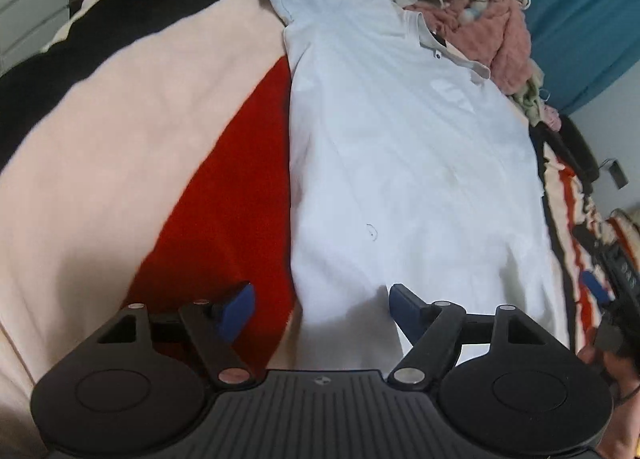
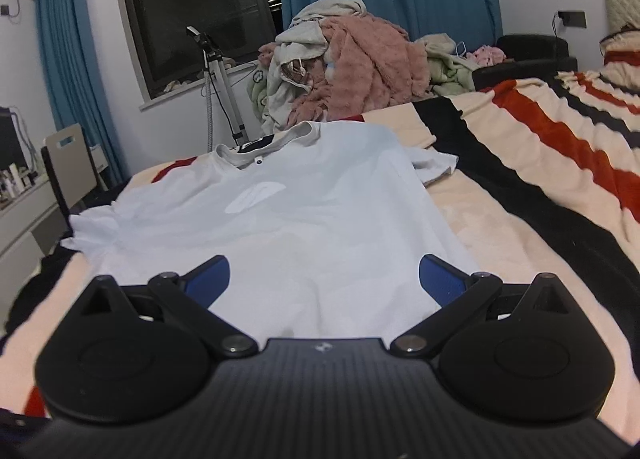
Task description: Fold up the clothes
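Note:
A pale white polo shirt lies spread flat, front up, on a striped blanket. Its collar points to the far side. My left gripper is open over the shirt's bottom hem at its left corner, one blue pad over the red stripe, the other over the shirt. In the right wrist view the same shirt stretches away from me. My right gripper is open just above the hem, with nothing between its fingers. The other gripper's blue pad shows at the right edge of the left wrist view.
A heap of unfolded clothes, pink, grey and green, sits beyond the collar. The striped blanket extends to the right. A tripod, a window and blue curtains stand behind. A chair is at the left.

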A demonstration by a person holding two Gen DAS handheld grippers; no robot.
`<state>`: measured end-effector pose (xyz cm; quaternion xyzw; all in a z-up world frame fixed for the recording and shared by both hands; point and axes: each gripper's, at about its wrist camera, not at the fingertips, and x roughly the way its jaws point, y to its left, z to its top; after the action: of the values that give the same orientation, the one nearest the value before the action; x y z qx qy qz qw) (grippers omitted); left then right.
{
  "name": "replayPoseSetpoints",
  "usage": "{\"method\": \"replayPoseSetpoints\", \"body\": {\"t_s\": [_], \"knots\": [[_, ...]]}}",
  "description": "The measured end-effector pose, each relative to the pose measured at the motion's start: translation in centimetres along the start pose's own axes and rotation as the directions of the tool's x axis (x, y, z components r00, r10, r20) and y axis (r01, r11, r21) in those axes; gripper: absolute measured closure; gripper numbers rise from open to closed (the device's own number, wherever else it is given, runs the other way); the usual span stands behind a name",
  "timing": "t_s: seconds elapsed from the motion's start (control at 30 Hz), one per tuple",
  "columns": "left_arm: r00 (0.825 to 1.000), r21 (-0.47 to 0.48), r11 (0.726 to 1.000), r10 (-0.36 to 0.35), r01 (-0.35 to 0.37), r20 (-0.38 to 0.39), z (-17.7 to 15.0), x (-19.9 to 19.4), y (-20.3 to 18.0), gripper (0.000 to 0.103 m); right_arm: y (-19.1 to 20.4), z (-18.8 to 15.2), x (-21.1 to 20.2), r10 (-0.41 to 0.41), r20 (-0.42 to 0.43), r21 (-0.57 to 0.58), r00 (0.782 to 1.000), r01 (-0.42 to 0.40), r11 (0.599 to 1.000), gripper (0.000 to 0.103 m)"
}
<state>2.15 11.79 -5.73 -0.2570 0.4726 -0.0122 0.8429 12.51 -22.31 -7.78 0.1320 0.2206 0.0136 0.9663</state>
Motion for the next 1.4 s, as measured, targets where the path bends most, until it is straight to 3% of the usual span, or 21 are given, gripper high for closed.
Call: {"method": "replayPoseSetpoints", "body": {"t_s": [0.17,0.27,0.33,0.43,0.5,0.57,0.6,0.7,0.77,0.87,0.93,1.0,1.07,1.2,1.23,1.27,1.33,1.4], "knots": [[0.998,-0.017,0.998,-0.061,0.06,-0.013,-0.4,-0.3,0.4,0.034,0.1,-0.4,-1.4,-0.038,0.012,-0.031,0.999,0.039,0.999,0.0],[0.99,-0.007,0.991,-0.133,0.133,-0.037,-1.1,-0.2,0.2,0.039,-0.2,-0.9,-1.6,-0.05,-0.003,-0.022,0.999,0.05,0.999,0.0],[0.989,0.017,0.99,-0.138,0.139,-0.05,-1.8,-0.3,-0.2,0.039,-0.3,-1.2,-1.8,-0.059,-0.008,-0.023,0.998,0.058,0.998,0.0],[0.995,0.026,0.997,-0.073,0.075,-0.071,-2.1,0.3,-0.3,0.04,-0.2,-1.4,-1.9,-0.063,-0.006,-0.025,0.998,0.063,0.998,0.0],[0.994,0.009,0.999,-0.05,0.051,-0.095,-2.0,1.0,-0.1,0.052,0.0,-1.4,-1.8,-0.063,-0.007,-0.033,0.998,0.063,0.997,0.0],[0.993,-0.02,0.999,-0.042,0.04,-0.109,-1.8,1.5,0.4,0.086,0.3,-1.6,-1.8,-0.068,-0.008,-0.051,0.998,0.068,0.996,0.0],[0.992,-0.039,0.998,-0.049,0.045,-0.114,-1.7,1.7,0.6,0.093,0.3,-1.6,-1.8,-0.07,-0.009,-0.059,0.997,0.069,0.996,0.0],[0.988,-0.09,0.992,-0.096,0.085,-0.125,-0.6,0.9,1.6,0.097,0.3,-1.6,-2.0,-0.063,-0.01,-0.051,0.998,0.062,0.997,0.0],[0.99,-0.063,0.995,-0.083,0.076,-0.118,0.3,-0.6,1.6,0.097,0.2,-1.5,-2.4,-0.056,-0.004,-0.046,0.998,0.056,0.997,0.0],[0.994,-0.024,0.998,-0.053,0.051,-0.097,1.6,-3.6,1.7,0.097,0.3,-1.3,-2.8,-0.045,0.011,-0.042,0.999,0.046,0.998,0.0],[0.996,0.018,1.0,0.023,-0.022,-0.084,2.3,-5.1,1.6,0.097,0.3,-1.1,-2.9,-0.033,0.016,-0.029,0.999,0.033,0.999,0.0],[0.991,0.06,0.993,0.103,-0.098,-0.083,2.5,-5.4,1.6,0.097,0.3,-0.7,-3.0,-0.017,0.026,-0.016,1.0,0.017,1.0,0.0],[0.983,0.044,0.989,0.146,-0.142,-0.11,2.6,-5.0,1.7,0.097,0.5,-0.5,-3.3,-0.008,0.036,-0.016,0.999,0.008,1.0,0.0],[0.977,0.127,0.974,0.2,-0.19,-0.069,2.3,-4.8,0.7,0.089,0.7,-0.1,-4.2,0.009,0.056,-0.032,0.998,-0.007,0.999,0.0],[0.978,0.151,0.969,0.205,-0.196,-0.046,2.3,-5.1,0.2,0.076,0.8,-0.1,-4.5,0.014,0.063,-0.035,0.998,-0.011,0.999,0.0],[0.977,0.176,0.963,0.21,-0.203,-0.023,2.3,-5.3,-0.4,0.056,0.8,0.0,-4.8,0.018,0.069,-0.039,0.997,-0.015,0.999,0.0],[0.977,0.219,0.952,0.209,-0.211,0.034,2.3,-6.2,-1.3,0.037,0.9,0.2,-5.2,0.025,0.083,-0.048,0.996,-0.021,0.999,0.0],[0.973,0.258,0.939,0.204,-0.227,0.111,2.5,-7.2,-2.3,0.031,1.2,0.4,-5.5,0.031,0.098,-0.061,0.995,-0.025,0.998,0.0]]}}
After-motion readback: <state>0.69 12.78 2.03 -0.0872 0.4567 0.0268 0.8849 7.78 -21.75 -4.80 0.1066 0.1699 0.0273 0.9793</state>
